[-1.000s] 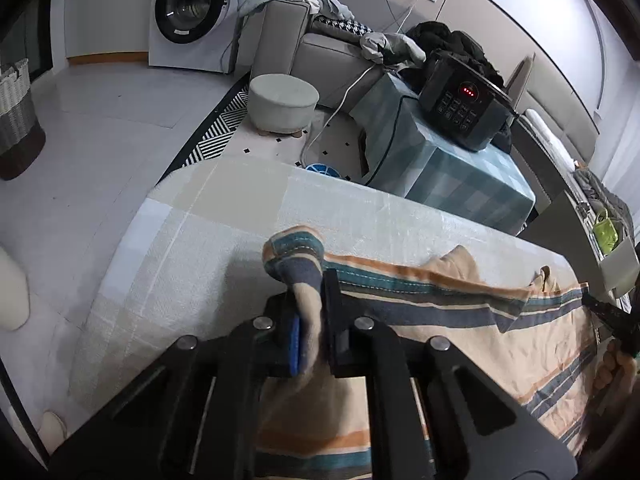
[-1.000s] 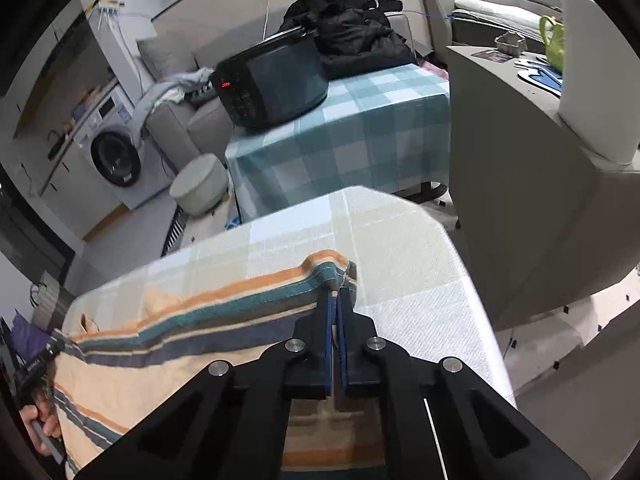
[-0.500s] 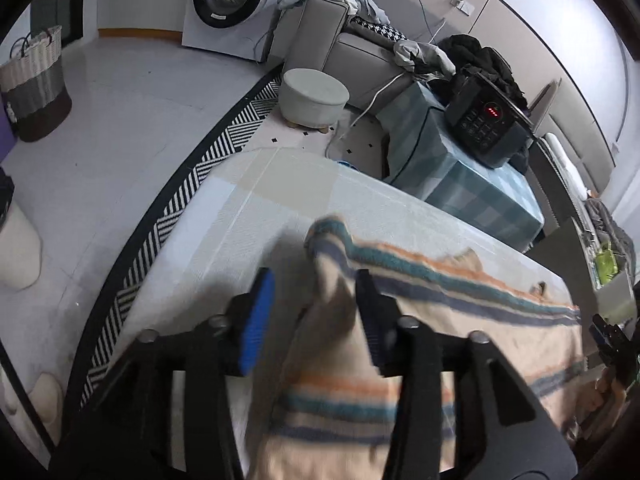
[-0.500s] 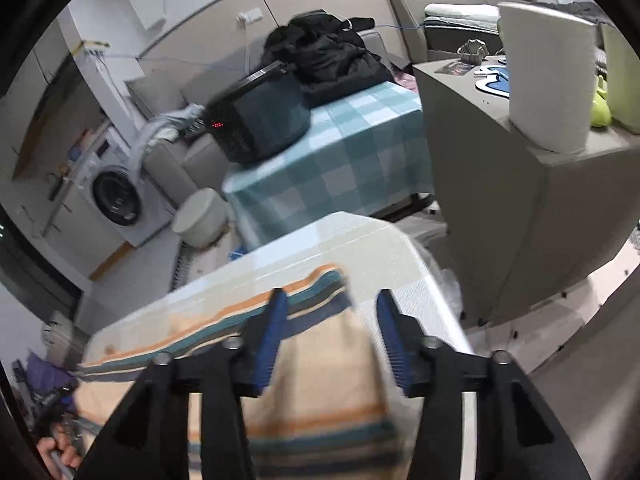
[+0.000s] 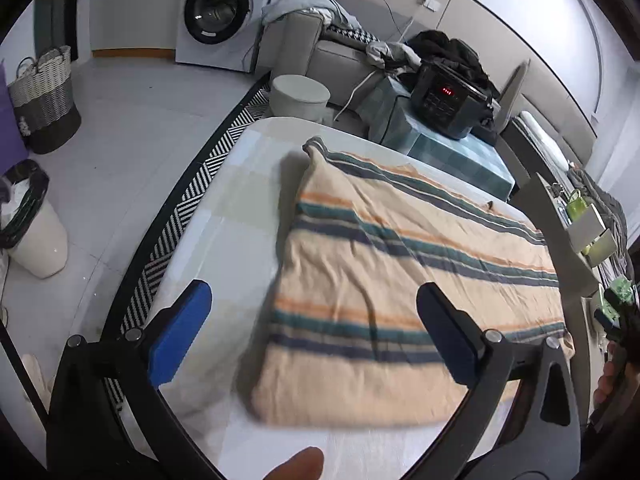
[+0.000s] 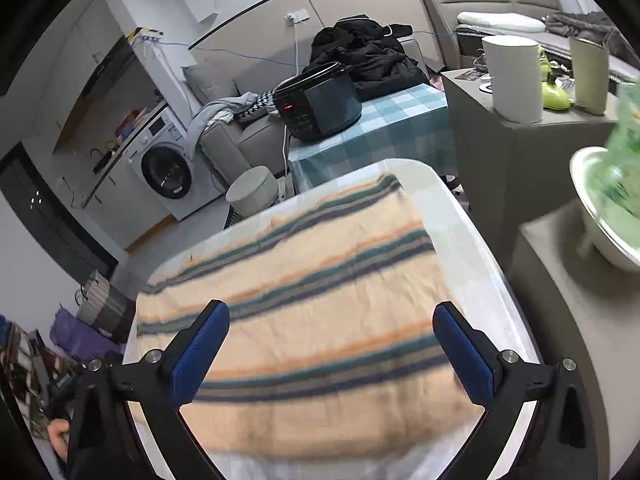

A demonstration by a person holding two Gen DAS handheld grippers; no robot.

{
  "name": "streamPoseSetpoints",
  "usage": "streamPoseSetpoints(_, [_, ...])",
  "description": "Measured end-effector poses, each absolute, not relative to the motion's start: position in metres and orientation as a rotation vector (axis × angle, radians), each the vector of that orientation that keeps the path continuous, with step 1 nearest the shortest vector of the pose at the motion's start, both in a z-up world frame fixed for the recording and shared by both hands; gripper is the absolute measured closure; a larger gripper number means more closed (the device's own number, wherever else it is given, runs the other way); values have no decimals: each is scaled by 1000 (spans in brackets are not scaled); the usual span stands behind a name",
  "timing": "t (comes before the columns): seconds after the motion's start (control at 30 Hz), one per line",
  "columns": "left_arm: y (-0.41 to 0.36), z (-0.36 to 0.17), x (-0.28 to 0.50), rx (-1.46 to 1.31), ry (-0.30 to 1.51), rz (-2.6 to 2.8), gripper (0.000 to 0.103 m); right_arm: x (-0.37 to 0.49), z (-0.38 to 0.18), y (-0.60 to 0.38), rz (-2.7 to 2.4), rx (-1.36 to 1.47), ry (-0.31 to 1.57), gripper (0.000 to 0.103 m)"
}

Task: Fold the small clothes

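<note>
Grippers (image 5: 316,332) (image 6: 332,344) opening, striped peach cloth (image 5: 392,280) folded flat

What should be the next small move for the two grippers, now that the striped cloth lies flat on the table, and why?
Probably bring both grippers down to one short end of the striped cloth for the next fold. The left gripper and right gripper are opening, nothing held between their fingers, and the cloth lies folded once, long across the table.
</note>
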State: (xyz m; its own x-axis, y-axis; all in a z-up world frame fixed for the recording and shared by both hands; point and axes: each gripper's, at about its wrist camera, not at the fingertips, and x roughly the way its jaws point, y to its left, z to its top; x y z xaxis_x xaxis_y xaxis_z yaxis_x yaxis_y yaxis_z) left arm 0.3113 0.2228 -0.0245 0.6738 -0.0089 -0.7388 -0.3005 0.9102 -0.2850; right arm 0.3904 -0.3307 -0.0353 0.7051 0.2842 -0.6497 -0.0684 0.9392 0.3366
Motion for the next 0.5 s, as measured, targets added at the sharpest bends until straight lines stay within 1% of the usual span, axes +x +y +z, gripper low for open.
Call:
streamPoseSetpoints(0.17, [210,-32,263,-521,842,129,1,352,-53,-336,192,331,806,0])
streamPoseSetpoints(0.33, [217,-43,244,-641,842,96,2,333,-76,-357,174,413,862,0])
streamPoseSetpoints(0.4, [217,-50,237,-669,852,87,3,329,-85,-364,157,437,876,4])
streamPoseSetpoints(0.43, [216,-53,234,-685,862,76,6,327,-90,-367,158,448,891,5])
streamPoseSetpoints(0.47, [217,-57,238,-698,874,66,9,327,-95,-369,166,457,905,10])
streamPoseSetpoints(0.5, [219,-62,239,-722,890,52,15,328,-99,-371,165,469,922,12])
